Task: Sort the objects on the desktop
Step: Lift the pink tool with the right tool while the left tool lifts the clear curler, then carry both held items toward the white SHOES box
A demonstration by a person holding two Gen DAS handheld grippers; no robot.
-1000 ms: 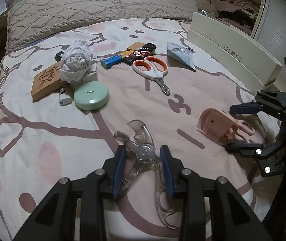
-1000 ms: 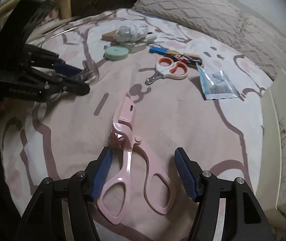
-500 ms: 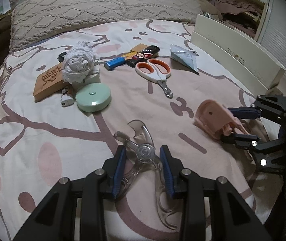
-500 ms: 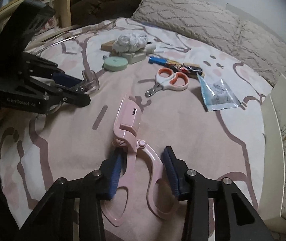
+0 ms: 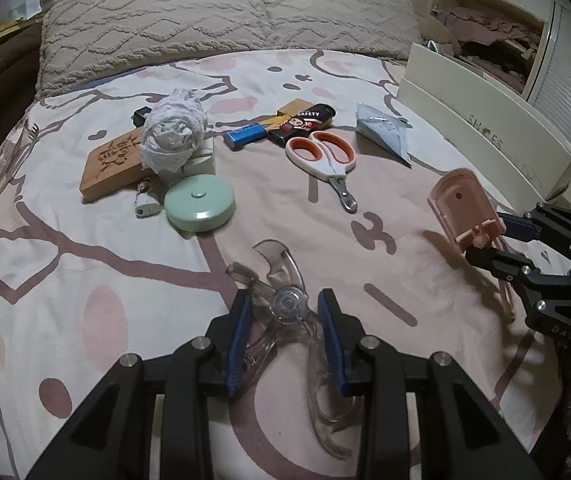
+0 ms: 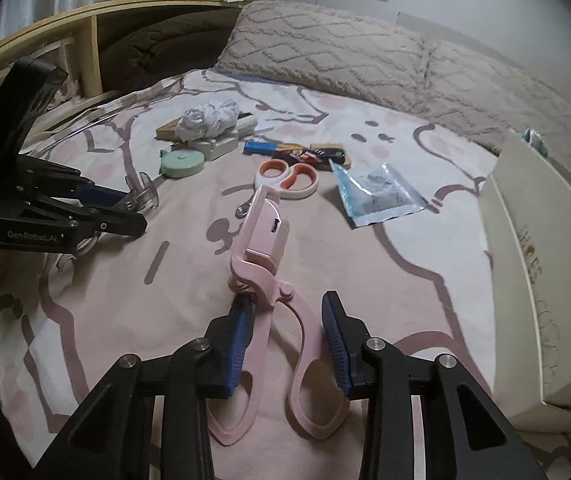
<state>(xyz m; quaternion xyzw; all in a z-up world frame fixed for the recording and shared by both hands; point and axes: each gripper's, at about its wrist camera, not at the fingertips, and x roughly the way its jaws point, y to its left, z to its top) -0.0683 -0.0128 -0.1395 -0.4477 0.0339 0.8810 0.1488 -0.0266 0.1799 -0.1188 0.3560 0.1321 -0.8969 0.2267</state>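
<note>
With the right gripper [image 6: 287, 336] now clamped on the pink curler [image 6: 263, 264], that tool is off the bedspread [image 5: 85, 264]: its head points up and away from the fingers, and the left view shows a shadow under it. One second ago the curler lay flat between wide jaws. The jaws have just been closing, and the blue pads [image 6: 241, 336] now press its two handle arms just behind the pivot. Judged from this, the pickup is done and the curler is ready to be carried to its place.

The left gripper [image 5: 285, 332] is closed on the clear clipper [image 5: 285, 300], as it was a second ago. Its pads bear on both sides of the pivot. The clipper's loops appear to rest on the bedspread, so it looks gripped but not lifted.

Further out lie the scissors [image 5: 325, 160], green disc [image 5: 199, 202], cloth ball [image 5: 173, 136], wooden block [image 5: 111, 166], blue lighter [image 5: 245, 134], black lighter [image 5: 301, 120] and foil pouch [image 5: 383, 132], all unmoved. A white box [image 5: 485, 136] stands along the bed's right edge.

The left view shows the curler's raised head from the side and its shadow, which confirms the lift. The right view shows the pad contact on the handles and the curler's port, and also the left gripper from outside, clipper tip protruding.
</note>
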